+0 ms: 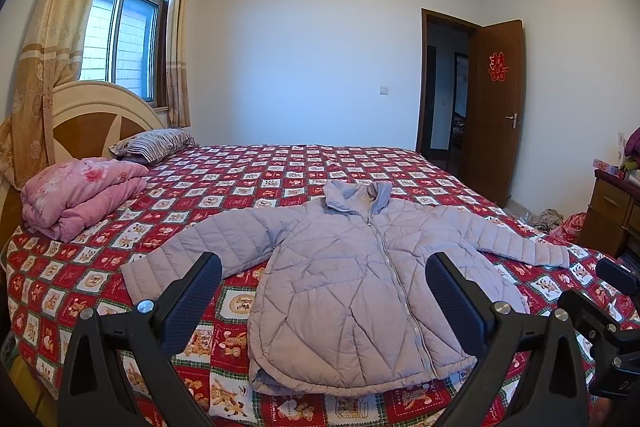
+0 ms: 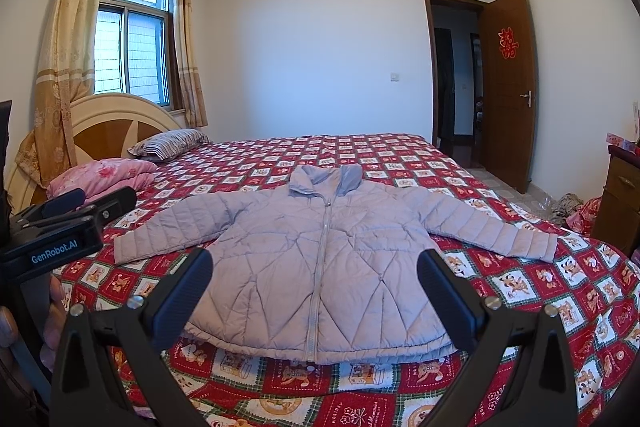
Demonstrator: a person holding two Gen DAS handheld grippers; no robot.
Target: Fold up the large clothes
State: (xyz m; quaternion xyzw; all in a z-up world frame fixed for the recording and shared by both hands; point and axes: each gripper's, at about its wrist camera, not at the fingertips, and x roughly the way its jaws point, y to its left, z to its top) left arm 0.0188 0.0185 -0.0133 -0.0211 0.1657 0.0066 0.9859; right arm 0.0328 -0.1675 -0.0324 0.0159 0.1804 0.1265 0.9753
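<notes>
Nothing folded yet, you're basically at square one.

Your pale lilac quilted puffer jacket (image 1: 352, 279) is lying flat, front up and zipped, near the foot end of the bed on the red-and-white cartoon-print bedspread (image 1: 256, 179), both sleeves spread out wide and the collar pointing toward the far wall. So the laying-out part looks done, but every fold (sleeves in, then the body) is still ahead of you. Your left gripper (image 1: 324, 303) has its jaws spread wide and is holding nothing, hovering short of the hem; same story for the right gripper (image 2: 316, 291). A folded pink floral quilt (image 1: 80, 195) and a striped pillow (image 1: 154, 143) sit up by the headboard, well apart from the jacket.
</notes>
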